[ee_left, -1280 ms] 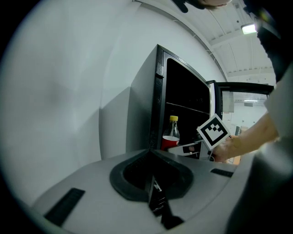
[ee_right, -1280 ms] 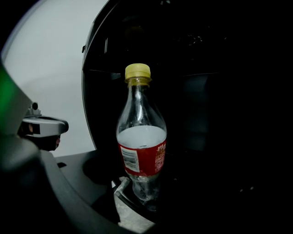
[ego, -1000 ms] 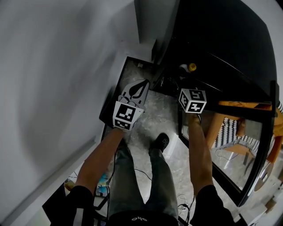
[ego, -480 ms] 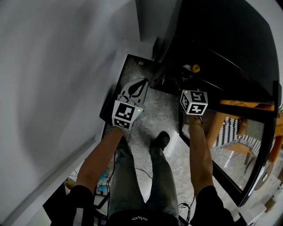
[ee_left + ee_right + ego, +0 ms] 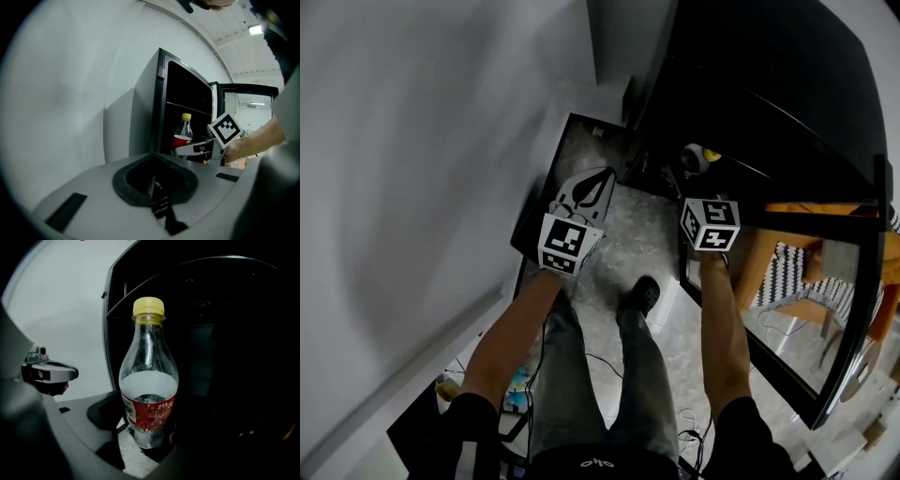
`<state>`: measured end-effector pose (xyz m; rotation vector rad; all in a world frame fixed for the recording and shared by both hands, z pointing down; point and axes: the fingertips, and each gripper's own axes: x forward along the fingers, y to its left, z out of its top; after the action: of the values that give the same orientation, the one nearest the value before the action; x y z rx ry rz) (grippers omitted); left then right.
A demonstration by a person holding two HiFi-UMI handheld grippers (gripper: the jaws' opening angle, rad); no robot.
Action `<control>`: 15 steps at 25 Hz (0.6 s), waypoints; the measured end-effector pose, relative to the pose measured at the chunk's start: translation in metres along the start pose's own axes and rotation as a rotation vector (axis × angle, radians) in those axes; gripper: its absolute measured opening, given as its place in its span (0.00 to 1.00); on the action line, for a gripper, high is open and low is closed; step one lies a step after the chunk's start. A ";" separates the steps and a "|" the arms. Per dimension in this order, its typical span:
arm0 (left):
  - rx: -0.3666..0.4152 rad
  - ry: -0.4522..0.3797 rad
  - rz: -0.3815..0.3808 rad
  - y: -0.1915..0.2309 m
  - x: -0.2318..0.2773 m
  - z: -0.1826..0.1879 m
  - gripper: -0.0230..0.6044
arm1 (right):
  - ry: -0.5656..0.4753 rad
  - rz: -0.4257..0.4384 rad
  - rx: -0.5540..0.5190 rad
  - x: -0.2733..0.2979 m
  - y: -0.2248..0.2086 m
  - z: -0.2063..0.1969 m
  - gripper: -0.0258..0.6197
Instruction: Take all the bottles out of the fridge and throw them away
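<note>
While the fridge (image 5: 145,122) is too dark inside to read, right gripper (image 5: 150,433) jaws, just closed in, grip the bottle (image 5: 149,385) at its open front, nearer the person (image 5: 572,375) than before, left gripper (image 5: 153,182) jaws shut, empty.

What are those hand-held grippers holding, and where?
The right hand-held gripper, jaws just closing, grips the bottle below its label; the left hand-held gripper is empty.

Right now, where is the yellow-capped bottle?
In the right gripper view the bottle stands upright in the right hand-held gripper, whose jaws just closed on it, before the open dark fridge.
</note>
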<state>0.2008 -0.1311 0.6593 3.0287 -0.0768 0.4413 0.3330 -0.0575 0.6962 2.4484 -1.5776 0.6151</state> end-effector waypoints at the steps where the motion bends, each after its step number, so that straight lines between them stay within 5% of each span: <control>1: 0.001 0.000 0.000 -0.002 -0.002 -0.001 0.05 | -0.001 0.001 0.000 -0.003 0.002 -0.001 0.52; 15: 0.015 -0.005 0.007 -0.017 -0.041 -0.005 0.05 | 0.006 0.031 -0.015 -0.041 0.044 -0.019 0.52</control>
<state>0.1608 -0.1125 0.6515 3.0452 -0.0843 0.4366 0.2741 -0.0352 0.6923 2.4137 -1.6153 0.6127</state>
